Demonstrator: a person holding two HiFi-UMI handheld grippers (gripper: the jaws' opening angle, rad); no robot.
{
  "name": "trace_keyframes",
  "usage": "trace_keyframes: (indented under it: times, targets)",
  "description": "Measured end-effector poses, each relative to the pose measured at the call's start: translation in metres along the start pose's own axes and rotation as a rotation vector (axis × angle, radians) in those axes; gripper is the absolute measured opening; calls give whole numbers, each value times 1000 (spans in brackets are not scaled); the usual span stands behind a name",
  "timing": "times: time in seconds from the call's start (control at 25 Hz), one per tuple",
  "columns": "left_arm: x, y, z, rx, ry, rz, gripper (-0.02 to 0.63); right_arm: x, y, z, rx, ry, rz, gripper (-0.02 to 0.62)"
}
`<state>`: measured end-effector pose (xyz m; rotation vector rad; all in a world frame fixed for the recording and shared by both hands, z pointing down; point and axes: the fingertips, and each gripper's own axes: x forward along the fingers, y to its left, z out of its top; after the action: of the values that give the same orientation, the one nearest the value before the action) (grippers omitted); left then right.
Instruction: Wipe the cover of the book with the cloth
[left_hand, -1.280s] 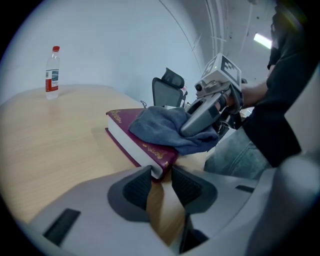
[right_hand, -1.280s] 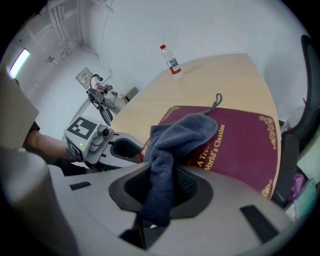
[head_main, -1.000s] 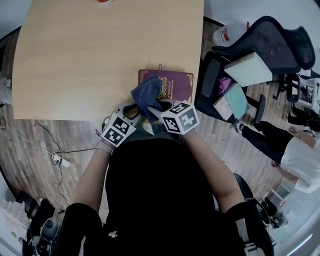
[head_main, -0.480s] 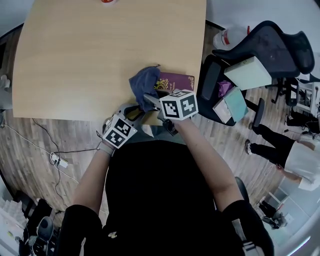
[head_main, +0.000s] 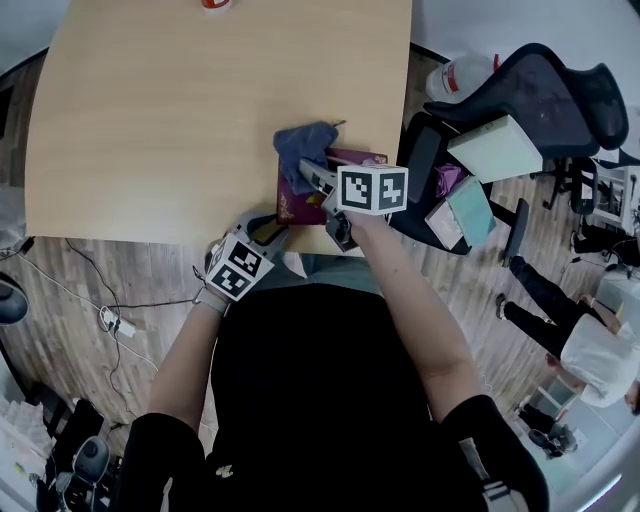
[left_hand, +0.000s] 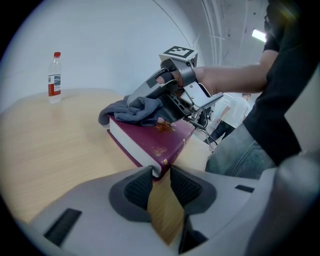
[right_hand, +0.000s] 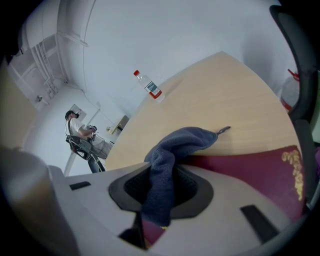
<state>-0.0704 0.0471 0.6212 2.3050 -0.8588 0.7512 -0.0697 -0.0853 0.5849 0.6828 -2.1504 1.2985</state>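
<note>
Your right gripper (head_main: 308, 172), clamped on the blue cloth (head_main: 305, 145), sits at the 11 o'clock corner of the book (head_main: 297, 205), whose maroon cover stretches toward 3 o'clock along the worktop (head_main: 150, 120) edge, while your left gripper (head_main: 272, 228) pinches its 7 o'clock corner.

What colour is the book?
The book is maroon with gold print, clearest in the left gripper view.

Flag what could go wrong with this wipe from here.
1. The left hand-held gripper pinches only the near corner of the book. Sideways wiping force could pivot the book loose.
2. The book lies at the near edge of the table, so a slip may push it off.
3. The right hand-held gripper clamps one fold of the bunched cloth. The cloth might pull free, or the jaws might scrape the cover.
</note>
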Motion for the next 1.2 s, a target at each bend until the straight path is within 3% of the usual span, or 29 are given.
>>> trace_keyframes:
  times: [0.44, 0.72, 0.88, 1.2]
  targets:
    - [-5, 1, -3, -64, 0, -11, 110, -23, -33, 20, 25, -100, -109, 101]
    - [-24, 7, 10, -107, -9, 33, 108, -63, -38, 33, -2, -184, -97, 101]
    - [-39, 6, 38, -93, -42, 60, 94, -96, -25, 36, -63, -234, -70, 101]
    - [-74, -1, 140, -96, -260, 97, 69, -177, 13, 48, -200, -362, -34, 101]
